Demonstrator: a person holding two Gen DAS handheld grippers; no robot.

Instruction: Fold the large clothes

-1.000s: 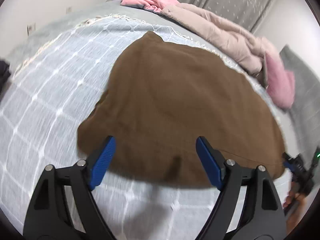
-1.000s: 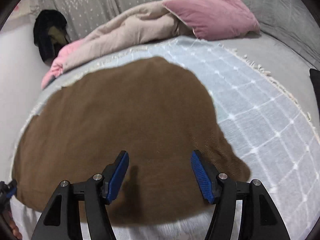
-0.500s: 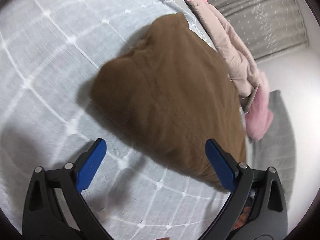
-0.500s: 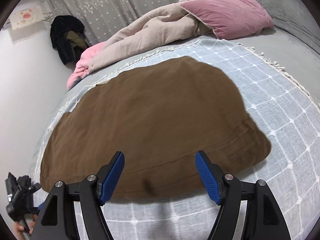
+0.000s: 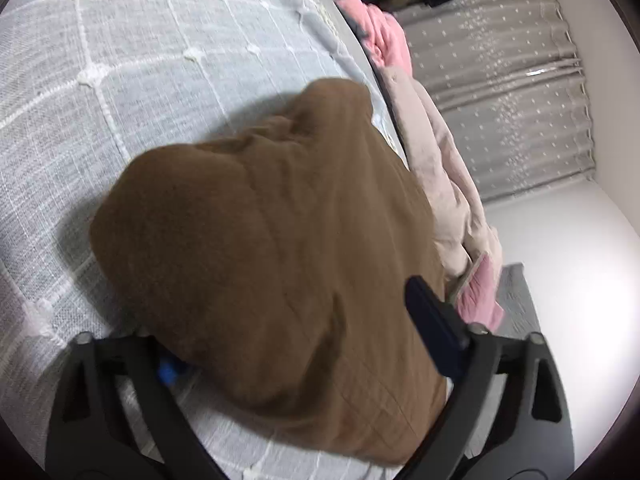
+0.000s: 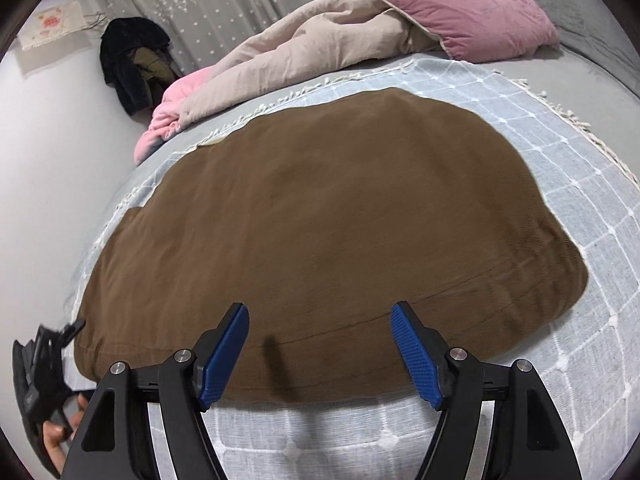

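Note:
A large brown garment (image 6: 340, 208) lies spread flat on the grey checked bedspread (image 6: 580, 208). In the left wrist view its near corner (image 5: 260, 220) bulges up between the jaws of my left gripper (image 5: 292, 320). One finger sits under the fabric edge and the other finger (image 5: 432, 320) rests above it. The jaws are closing, still wide, and no pad visibly presses the cloth. My right gripper (image 6: 320, 312) hangs open just over the garment's near hem, nothing gripped. The left gripper (image 6: 40, 360), held by a hand (image 6: 56, 436), shows at the garment's far left corner.
A beige and pink quilt (image 6: 304, 52) and a pink pillow (image 6: 472, 20) are heaped along the bed's far side. Dark clothes (image 6: 132, 64) hang by the dotted curtain (image 6: 224, 4). A white wall (image 6: 60, 160) runs along the left edge of the bed.
My left gripper rolled and sank to the garment's corner, and the fabric now lies between its jaws. My right gripper slid along the near hem and stands slightly wider.

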